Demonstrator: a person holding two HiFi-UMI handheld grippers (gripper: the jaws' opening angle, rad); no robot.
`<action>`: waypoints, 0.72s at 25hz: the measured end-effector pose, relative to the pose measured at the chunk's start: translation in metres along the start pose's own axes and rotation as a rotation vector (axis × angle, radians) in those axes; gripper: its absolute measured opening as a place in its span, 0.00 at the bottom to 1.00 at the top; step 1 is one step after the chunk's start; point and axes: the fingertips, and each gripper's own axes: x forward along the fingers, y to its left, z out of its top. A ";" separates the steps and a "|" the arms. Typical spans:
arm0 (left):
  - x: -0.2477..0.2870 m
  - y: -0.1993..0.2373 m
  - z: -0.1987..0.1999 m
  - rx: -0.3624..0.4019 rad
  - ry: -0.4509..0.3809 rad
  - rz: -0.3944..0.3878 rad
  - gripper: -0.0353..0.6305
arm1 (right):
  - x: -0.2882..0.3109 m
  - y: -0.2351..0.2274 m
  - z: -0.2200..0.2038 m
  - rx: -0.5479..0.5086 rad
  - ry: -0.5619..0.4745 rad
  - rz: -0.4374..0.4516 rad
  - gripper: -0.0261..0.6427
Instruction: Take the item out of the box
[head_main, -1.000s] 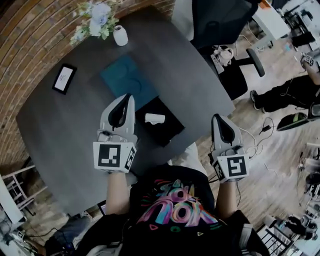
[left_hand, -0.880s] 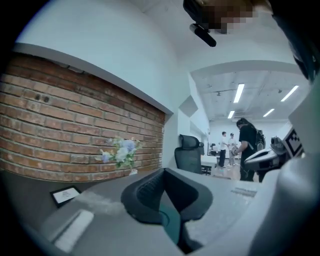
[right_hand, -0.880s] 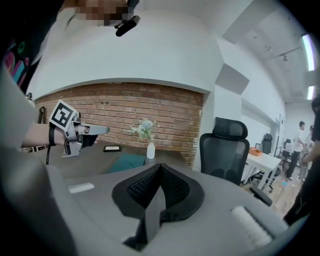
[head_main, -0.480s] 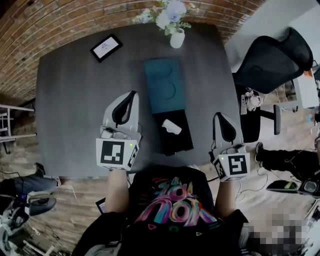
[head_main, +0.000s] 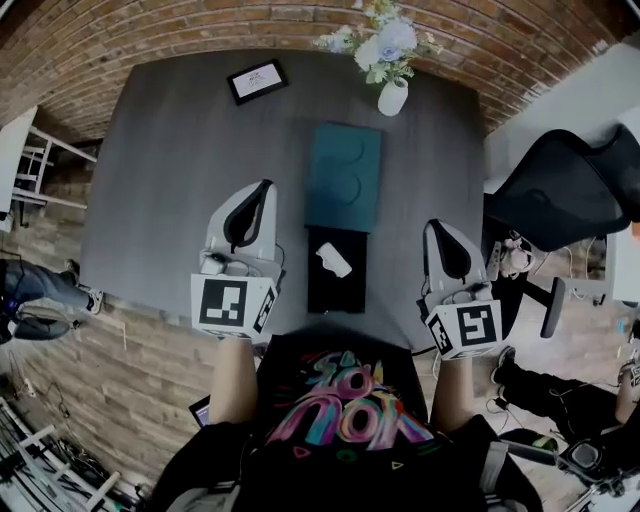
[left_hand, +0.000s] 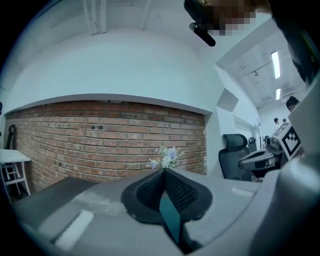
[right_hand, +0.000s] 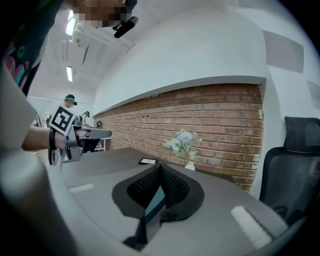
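Reach not yet begun: on the grey tabletop (head_main: 170, 150), teal lid (head_main: 343, 178) lies just beyond the open black box (head_main: 325, 295). My left tongs (head_main: 262, 190) & right tongs (head_main: 432, 228) flank it, both shut, empty. White item (head_main: 334, 260) sits inside. Next, I reckon: open one pair, lower onto it.

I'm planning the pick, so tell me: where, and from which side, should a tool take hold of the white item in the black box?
Take the white item across its narrow middle, coming straight down from above. It seems to lie flat and slanted inside the open black box, whose walls would likely block a sideways approach. Set the grip square to its long axis, which runs diagonally.
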 end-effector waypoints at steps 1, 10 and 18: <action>-0.003 -0.002 0.001 0.002 0.000 0.018 0.05 | 0.001 -0.001 0.000 0.001 -0.005 0.022 0.04; -0.019 -0.011 0.019 0.032 -0.014 0.090 0.05 | 0.002 0.001 0.010 0.018 -0.047 0.121 0.04; -0.019 -0.004 0.015 0.013 -0.013 0.056 0.05 | 0.010 0.029 0.010 0.012 -0.026 0.142 0.04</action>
